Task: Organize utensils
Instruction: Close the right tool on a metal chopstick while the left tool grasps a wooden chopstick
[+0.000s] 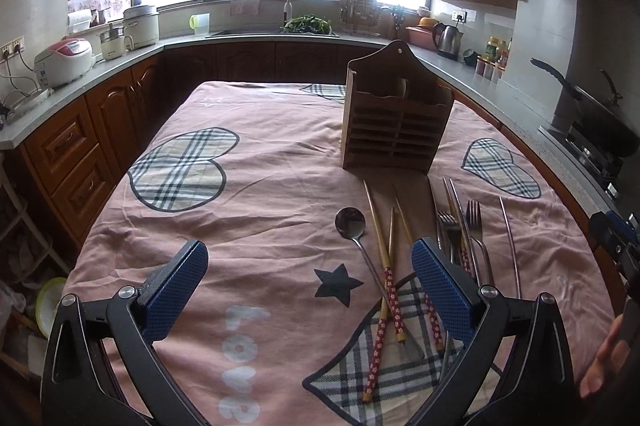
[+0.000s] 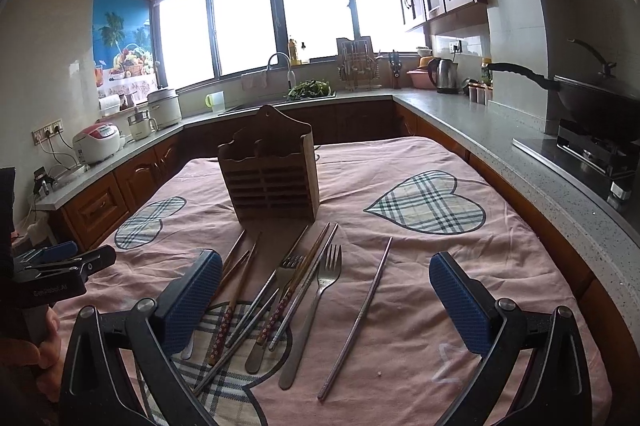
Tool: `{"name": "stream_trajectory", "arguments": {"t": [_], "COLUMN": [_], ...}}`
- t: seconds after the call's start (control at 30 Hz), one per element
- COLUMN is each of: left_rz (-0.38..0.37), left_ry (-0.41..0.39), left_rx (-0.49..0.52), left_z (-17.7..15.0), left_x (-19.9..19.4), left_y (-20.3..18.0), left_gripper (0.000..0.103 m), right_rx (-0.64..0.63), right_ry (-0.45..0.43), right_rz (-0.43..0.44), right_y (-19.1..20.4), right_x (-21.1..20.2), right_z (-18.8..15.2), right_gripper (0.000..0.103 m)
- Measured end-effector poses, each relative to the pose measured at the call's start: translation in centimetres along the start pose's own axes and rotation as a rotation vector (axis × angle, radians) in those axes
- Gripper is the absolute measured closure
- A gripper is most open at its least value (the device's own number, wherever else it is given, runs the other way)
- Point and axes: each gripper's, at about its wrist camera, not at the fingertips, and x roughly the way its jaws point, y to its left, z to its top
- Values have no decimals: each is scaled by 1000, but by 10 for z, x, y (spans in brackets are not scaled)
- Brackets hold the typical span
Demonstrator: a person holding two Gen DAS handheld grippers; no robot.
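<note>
Jaws: both grippers gape wide with nothing between the blue pads; the left gripper (image 1: pixel 310 290) hangs above the pink cloth, the right gripper (image 2: pixel 326 300) above the scattered cutlery.
Left gripper pads: one pad sits at 8 o'clock of the left wrist view, the other at 4 o'clock, its tip overlapping the cutlery pile in that view.
Wooden holder (image 1: pixel 396 114): upright on the tablecloth (image 1: pixel 280 194), at 1 o'clock in the left wrist view and at 11 o'clock in the right wrist view (image 2: pixel 270 172); slatted front, peaked back board with a hanging hole, top compartments look bare as far as can be seen.
Spoon (image 1: pixel 351 222): bowl facing up, near the holder's base, handle running toward 5 o'clock under the chopsticks.
Patterned chopsticks (image 1: pixel 386 274): wooden, with red flowered ends, crossing each other just beside the spoon.
Forks (image 2: pixel 330 268): two steel ones lying side by side among metal chopsticks, tines pointing at the holder.
Single metal chopstick (image 2: pixel 362 314): alone on the cloth, apart from the pile on its 3 o'clock side.
Kettle (image 2: pixel 444 74): on the counter at 1 o'clock.
Wok (image 2: pixel 592 102): on the stove at 3 o'clock.
Person's hand (image 2: pixel 38 342): at 8 o'clock of the right wrist view, gripping the left tool's handle.
</note>
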Motion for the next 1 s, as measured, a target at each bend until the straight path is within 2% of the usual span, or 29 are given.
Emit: {"name": "stream_trajectory", "arguments": {"t": [0.17,0.37,0.5,0.67,0.73,1.0], "left_rz": [-46,-66,-90,-125,-139,-138], "left_ry": [54,106,165,245,275,381], "left_rx": [10,54,49,53,66,137], "left_z": [19,34,42,52,54,53], "left_x": [33,70,102,142,157,202], "left_y": [-8,-21,-26,-38,-45,-69], "left_gripper": [0,4,20,34,44,71], "right_rx": [29,74,111,150,159,177], "right_ry": [70,144,205,277,306,398], "right_rz": [3,-13,-24,-50,-59,-73], "right_y": [-12,-28,-40,-59,-66,-81], "right_x": [33,71,100,132,144,180], "right_z": [9,17,19,19,17,11], "right_gripper": [4,25,41,57,63,75]}}
